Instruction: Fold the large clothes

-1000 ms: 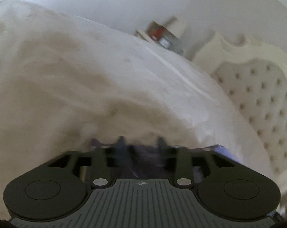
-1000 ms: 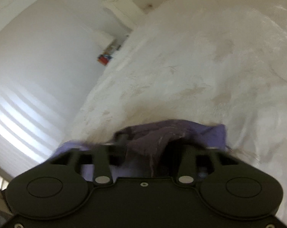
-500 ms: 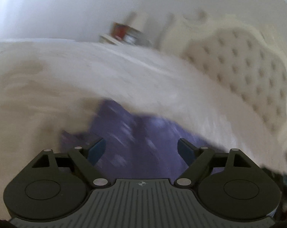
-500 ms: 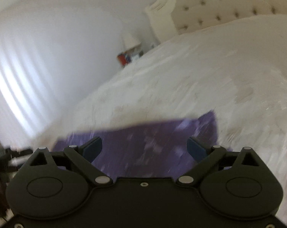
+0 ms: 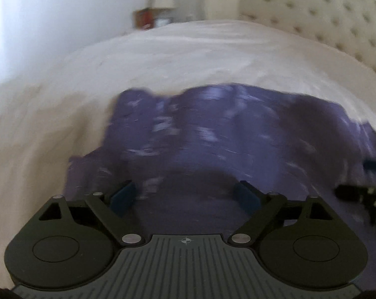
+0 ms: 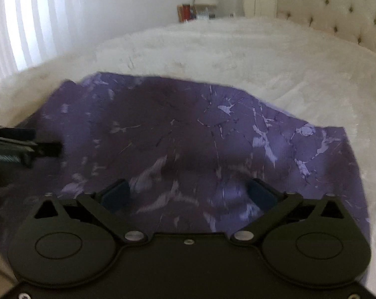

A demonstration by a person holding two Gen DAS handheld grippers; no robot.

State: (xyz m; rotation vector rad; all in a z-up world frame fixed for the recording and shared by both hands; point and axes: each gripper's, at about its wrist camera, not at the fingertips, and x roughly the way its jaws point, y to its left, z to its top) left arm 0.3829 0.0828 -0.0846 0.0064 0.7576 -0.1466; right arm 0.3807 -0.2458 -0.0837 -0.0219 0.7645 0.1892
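A big bed covered with a white fluffy blanket fills most of both views, and everything else is told from this bed. At the far end of the bed a cream headboard with button tufts is seen standing upright. A window with white striped curtains is seen past the far left side of the bed. A large purple cloth with pale lilac splashes is laid out flat on the near part of the bed, and its far edge is a little crumpled. Beside the far left corner of the bed, next to the headboard, a small table with a white lamp and red books can be made out, but it is blurred. The right gripper is held over the near part of the bed, above the cloth, and its jaws have just been opening; they are spread wide and nothing is pinched between the blue pads. The left gripper is held the same way over the cloth, and its jaws have just been opening too, so the cloth is let go. In each view, the other gripper is seen at the side edge, blurred.
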